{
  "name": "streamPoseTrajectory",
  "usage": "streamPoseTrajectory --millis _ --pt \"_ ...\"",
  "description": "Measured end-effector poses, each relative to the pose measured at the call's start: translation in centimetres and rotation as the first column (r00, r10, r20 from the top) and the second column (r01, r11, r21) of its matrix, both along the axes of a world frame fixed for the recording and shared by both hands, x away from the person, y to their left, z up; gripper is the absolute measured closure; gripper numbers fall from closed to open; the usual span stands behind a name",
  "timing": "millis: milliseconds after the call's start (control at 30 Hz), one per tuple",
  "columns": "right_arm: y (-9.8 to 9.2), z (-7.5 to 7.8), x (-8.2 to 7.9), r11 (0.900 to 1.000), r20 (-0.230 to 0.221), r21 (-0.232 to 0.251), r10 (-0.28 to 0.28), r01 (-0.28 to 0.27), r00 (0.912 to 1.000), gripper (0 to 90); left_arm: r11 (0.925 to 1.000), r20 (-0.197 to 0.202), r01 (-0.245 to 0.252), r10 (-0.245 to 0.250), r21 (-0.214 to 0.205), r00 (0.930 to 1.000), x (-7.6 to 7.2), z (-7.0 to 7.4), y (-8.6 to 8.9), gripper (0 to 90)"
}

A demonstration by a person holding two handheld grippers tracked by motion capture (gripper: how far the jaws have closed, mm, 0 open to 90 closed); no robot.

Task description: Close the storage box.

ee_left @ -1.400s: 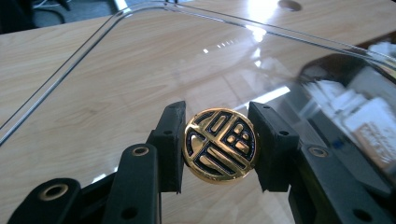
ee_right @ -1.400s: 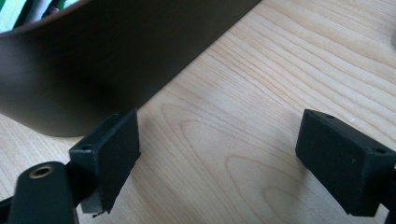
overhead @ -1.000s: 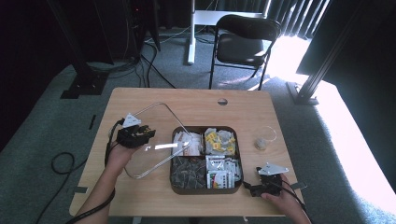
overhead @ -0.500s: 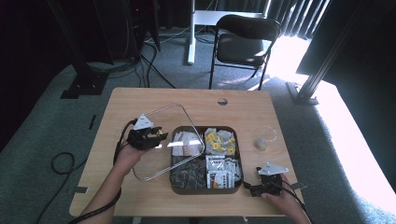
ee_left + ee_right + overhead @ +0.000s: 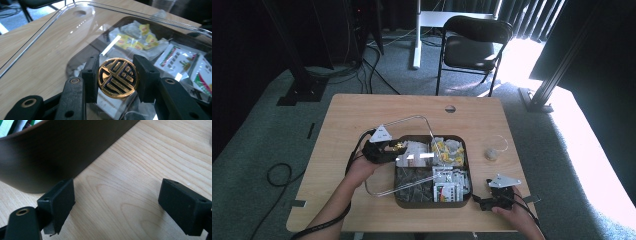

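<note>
A clear plastic lid [image 5: 412, 121] with a round gold knob [image 5: 117, 78] hangs tilted over the left half of a dark brown compartment box [image 5: 432, 204]. My left gripper [image 5: 393, 148] is shut on that knob, one pad on each side of it [image 5: 116, 75]. Through the lid [image 5: 62, 30] I see yellow tea bags [image 5: 135, 40] and white, green and red sachets [image 5: 185, 62] in the box. My right gripper [image 5: 484, 202] rests on the table by the box's front right corner. Its jaws stand open [image 5: 125, 205] with bare wood between them, and the box wall [image 5: 62, 150] is just beyond.
A small clear dish [image 5: 492, 151] with a brownish lump sits on the table right of the box. A cable hole [image 5: 450, 108] is near the far edge. A black folding chair [image 5: 472, 45] stands beyond the table.
My left gripper has carried the lid to the right, from beside the box to partly over it. The right gripper has stayed where it was.
</note>
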State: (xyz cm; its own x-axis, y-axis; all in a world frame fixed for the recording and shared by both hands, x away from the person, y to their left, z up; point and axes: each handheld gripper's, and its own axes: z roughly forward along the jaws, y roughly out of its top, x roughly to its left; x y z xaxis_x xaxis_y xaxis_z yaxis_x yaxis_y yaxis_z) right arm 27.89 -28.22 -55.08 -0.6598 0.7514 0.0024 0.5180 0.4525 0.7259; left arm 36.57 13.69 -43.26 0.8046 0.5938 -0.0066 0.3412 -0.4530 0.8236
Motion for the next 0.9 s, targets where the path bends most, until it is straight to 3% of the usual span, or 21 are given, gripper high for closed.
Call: streamPoseTrajectory --millis 200,400,900 --pt "0.0 0.0 0.0 1.0000 0.000 0.000 0.000 0.000 1.0000 13.2 0.9985 0.008 0.054 -0.054 -0.003 0.9985 -0.2 0.0 -1.6 59.1" --pt "0.0 0.0 0.0 1.0000 0.000 0.000 0.000 0.000 1.0000 13.2 0.9926 0.020 0.121 -0.121 -0.005 0.9924 -0.5 -0.1 -3.2 59.2" --pt "0.0 0.0 0.0 1.0000 0.001 0.001 -0.001 0.001 1.0000 13.5 0.9714 0.005 0.237 -0.237 0.020 0.9715 -0.3 -1.3 -7.1 59.1"
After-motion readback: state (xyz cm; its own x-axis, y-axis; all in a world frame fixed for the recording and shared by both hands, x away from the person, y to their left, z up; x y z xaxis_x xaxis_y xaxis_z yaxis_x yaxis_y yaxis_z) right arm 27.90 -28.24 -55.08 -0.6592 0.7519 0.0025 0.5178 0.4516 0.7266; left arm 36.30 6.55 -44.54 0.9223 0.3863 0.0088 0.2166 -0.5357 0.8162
